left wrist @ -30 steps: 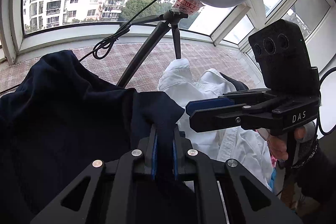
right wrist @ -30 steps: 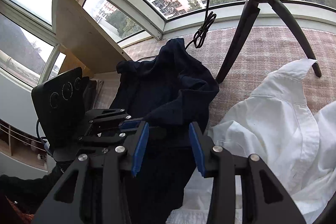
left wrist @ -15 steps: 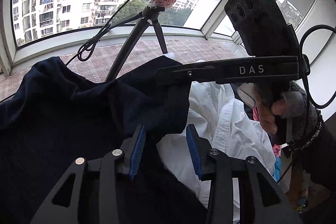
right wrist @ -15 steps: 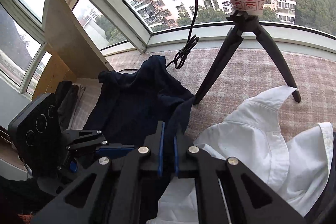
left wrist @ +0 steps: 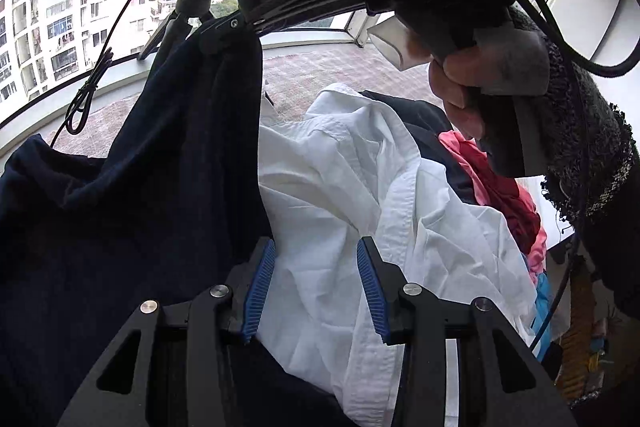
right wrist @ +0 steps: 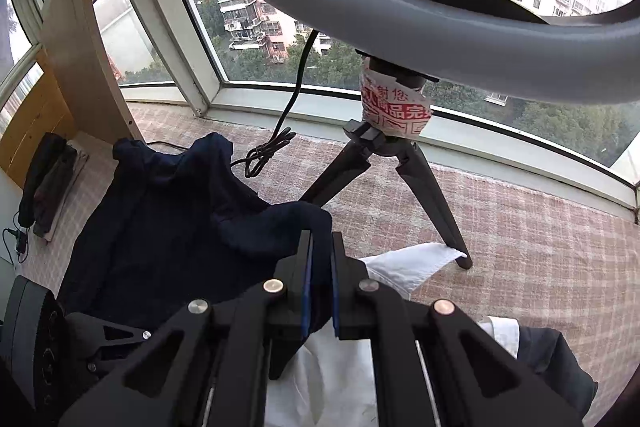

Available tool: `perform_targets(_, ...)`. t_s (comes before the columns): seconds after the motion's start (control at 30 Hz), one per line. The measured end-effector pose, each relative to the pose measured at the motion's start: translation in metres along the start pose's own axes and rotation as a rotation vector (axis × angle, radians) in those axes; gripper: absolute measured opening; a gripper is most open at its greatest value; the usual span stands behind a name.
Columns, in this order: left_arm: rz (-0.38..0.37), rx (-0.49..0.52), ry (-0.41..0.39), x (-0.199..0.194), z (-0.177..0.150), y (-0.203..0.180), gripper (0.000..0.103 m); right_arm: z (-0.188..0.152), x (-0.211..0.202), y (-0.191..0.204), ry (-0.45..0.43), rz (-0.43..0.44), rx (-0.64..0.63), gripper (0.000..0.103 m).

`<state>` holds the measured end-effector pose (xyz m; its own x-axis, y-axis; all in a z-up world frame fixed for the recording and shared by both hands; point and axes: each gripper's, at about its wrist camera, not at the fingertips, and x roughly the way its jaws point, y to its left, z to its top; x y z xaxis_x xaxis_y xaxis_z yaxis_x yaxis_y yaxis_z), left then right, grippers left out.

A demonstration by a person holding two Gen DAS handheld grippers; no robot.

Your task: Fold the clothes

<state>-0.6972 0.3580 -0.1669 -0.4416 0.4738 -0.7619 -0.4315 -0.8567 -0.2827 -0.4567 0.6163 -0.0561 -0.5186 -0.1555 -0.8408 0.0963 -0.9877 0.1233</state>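
Observation:
A dark navy garment (left wrist: 120,207) hangs in a fold at the left, its upper edge pinched by my right gripper (left wrist: 224,31), which a person's hand (left wrist: 460,87) holds overhead. In the right wrist view that right gripper (right wrist: 321,239) is shut on the navy garment (right wrist: 168,219), the rest of which trails down onto the checked cloth. My left gripper (left wrist: 315,251) stands open beside the navy fold. Only the crumpled white shirt (left wrist: 340,187) shows behind its gap, and nothing is pressed between its pads. A white shirt (right wrist: 412,267) corner lies under the right gripper.
A ring light (right wrist: 360,11) on a black tripod (right wrist: 384,163) stands on the checked cloth (right wrist: 520,227) by the window, with a coiled cable (right wrist: 264,155) beside it. Red and pink clothes (left wrist: 500,187) lie right of the white shirt. Folded dark clothes (right wrist: 48,179) sit far left.
My left gripper let go of the navy garment, opened and shifted toward the white shirt. My right gripper shut on the navy garment's edge and lifted it.

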Motion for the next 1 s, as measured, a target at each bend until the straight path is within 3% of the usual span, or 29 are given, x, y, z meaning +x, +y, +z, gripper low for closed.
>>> perform_targets(0.13,0.103,0.041,0.073,0.032,0.004,0.006,0.041,-0.001,0.009,0.001,0.019,0.009,-0.006,0.007)
perform_targets(0.37,0.122,0.161,0.167,0.061,-0.008,0.011,0.039,-0.011,0.025,0.000,0.052,0.023,-0.001,0.007)
perform_targets(0.4,0.111,0.155,0.168,0.060,-0.007,0.013,0.038,-0.013,0.027,-0.001,0.055,0.023,0.003,0.007)
perform_targets(0.5,0.061,0.109,0.175,0.056,-0.005,0.021,0.007,-0.016,0.025,-0.006,0.048,0.018,0.017,0.007)
perform_targets(0.6,-0.015,-0.016,0.137,0.040,0.002,0.031,0.006,-0.018,0.017,-0.012,0.032,0.016,0.031,0.007)
perform_targets(0.67,-0.130,-0.101,0.052,0.015,0.009,0.028,0.006,-0.018,0.010,-0.017,0.016,0.014,0.042,0.007)
perform_targets(0.77,-0.262,-0.144,-0.104,-0.022,0.018,0.011,0.006,-0.015,-0.006,-0.019,-0.021,-0.020,0.028,0.007)
perform_targets(0.87,-0.353,-0.186,-0.089,-0.001,0.019,0.010,0.005,-0.014,-0.011,-0.024,-0.040,-0.069,0.031,0.007)
perform_targets(0.93,-0.351,-0.244,-0.040,0.022,0.017,0.017,0.000,-0.015,-0.007,-0.028,-0.024,-0.086,0.045,0.007)
perform_targets(1.0,-0.349,-0.261,-0.050,0.026,0.015,0.021,0.000,-0.017,-0.008,-0.026,-0.025,-0.082,0.057,0.007)
